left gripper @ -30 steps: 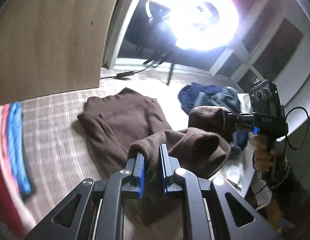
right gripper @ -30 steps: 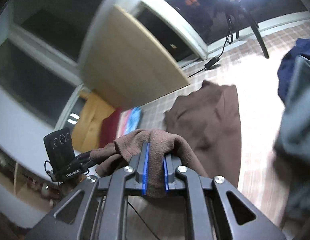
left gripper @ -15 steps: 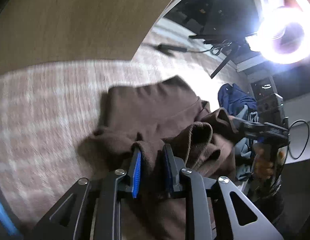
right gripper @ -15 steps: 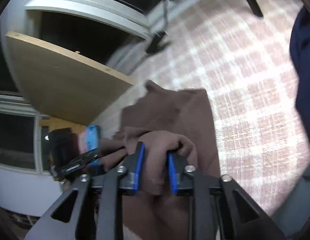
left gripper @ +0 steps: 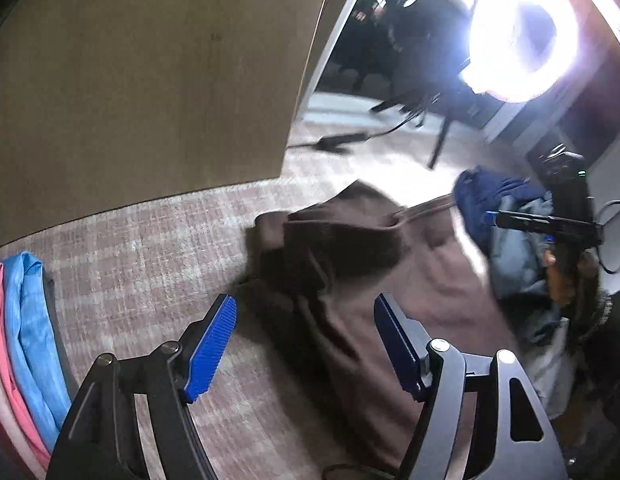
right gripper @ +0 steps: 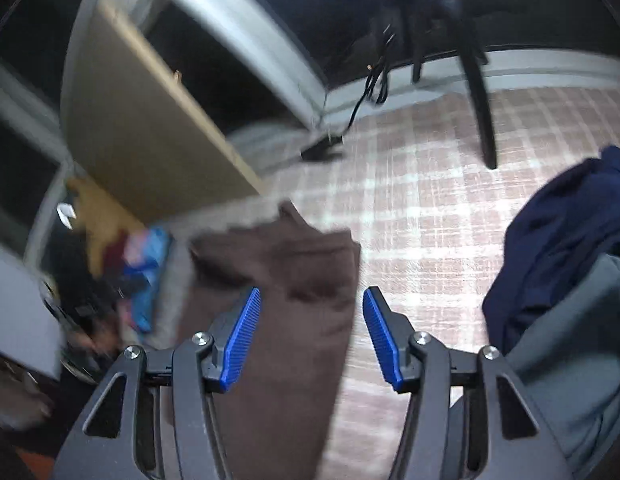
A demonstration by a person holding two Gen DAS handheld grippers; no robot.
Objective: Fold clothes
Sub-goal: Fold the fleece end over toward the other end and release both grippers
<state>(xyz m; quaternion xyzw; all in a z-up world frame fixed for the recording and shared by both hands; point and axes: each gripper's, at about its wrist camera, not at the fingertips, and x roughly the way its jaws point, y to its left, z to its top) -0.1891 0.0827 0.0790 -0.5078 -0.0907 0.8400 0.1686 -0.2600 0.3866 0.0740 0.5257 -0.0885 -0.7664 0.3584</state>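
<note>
Hidden/unclear: brown garment motion-blurred; its lower end was cut off behind tool frames in both views.
Left tool: wide open, held nothing.
Right tool: wide open, held nothing.
Garment location: frame centre, flat on the checked surface, top part folded over.
Count: one brown garment; one navy-grey clothes pile, right edge; one pink-blue folded stack, lower left.

Left wrist view: close above the checked bed cover, looking forward and down, toward the ring light. Right wrist view: close too, looking the same way. Shared by both: brown garment, wooden board.
</note>
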